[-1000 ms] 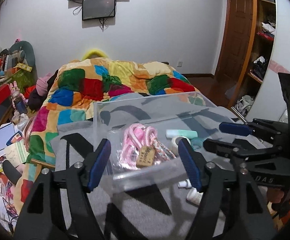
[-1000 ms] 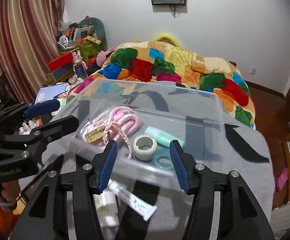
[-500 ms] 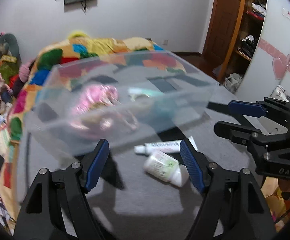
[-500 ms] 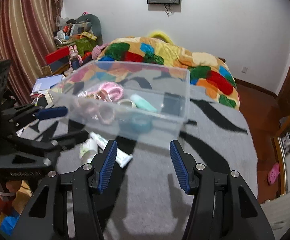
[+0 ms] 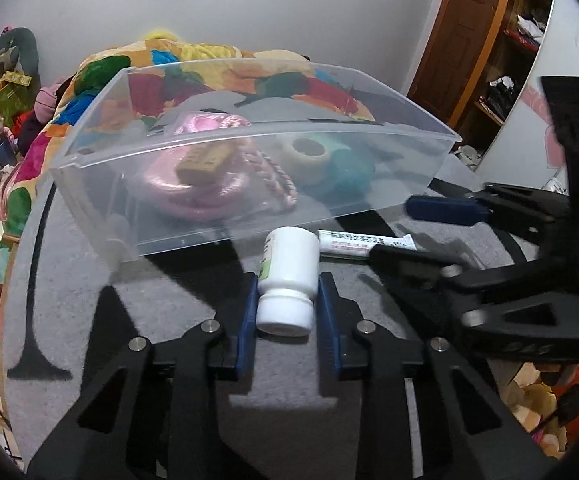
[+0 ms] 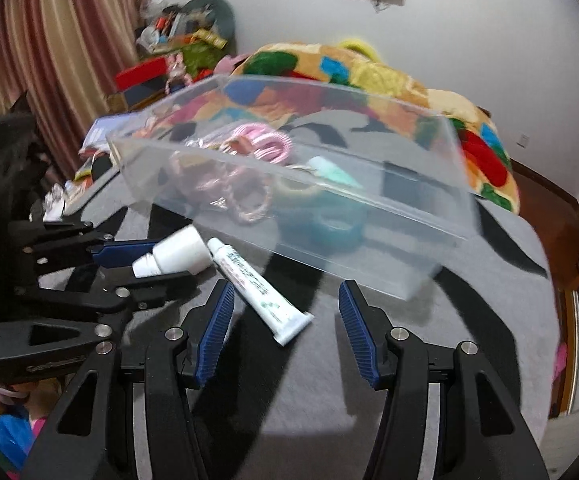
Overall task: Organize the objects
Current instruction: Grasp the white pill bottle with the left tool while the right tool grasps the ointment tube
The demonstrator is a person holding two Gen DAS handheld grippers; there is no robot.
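Fingers, left: blue pads (image 5: 249, 312) closed narrow against both sides of white pill bottle (image 5: 288, 276), cap end toward the camera, bottle lying on its side on grey blanket (image 5: 69, 280); left gripper (image 5: 287, 308) apparently mid-pickup.

Fingers, right: spread wide, nothing between them; right gripper (image 6: 285, 332) hovering low over the blanket, ointment tube (image 6: 259, 290) lying just ahead toward 11 o'clock, likely next in line.

Clear bin: transparent plastic box (image 5: 249, 168) at 12 o'clock of both grippers, open top, well placed as the drop point for loose items.

Already binned: pink cord bundle (image 5: 193, 184), roll of tape (image 5: 309, 156), teal ring (image 5: 349, 172), seen through the near wall.

Tube, left view: resting at 1 o'clock of the bottle, touching or nearly touching it, just in front of the bin wall.

Backdrop: patchwork quilt (image 6: 369, 76) at 12 o'clock behind the bin.

Judgement: bottle secured low and level, lift into the bin probably next.
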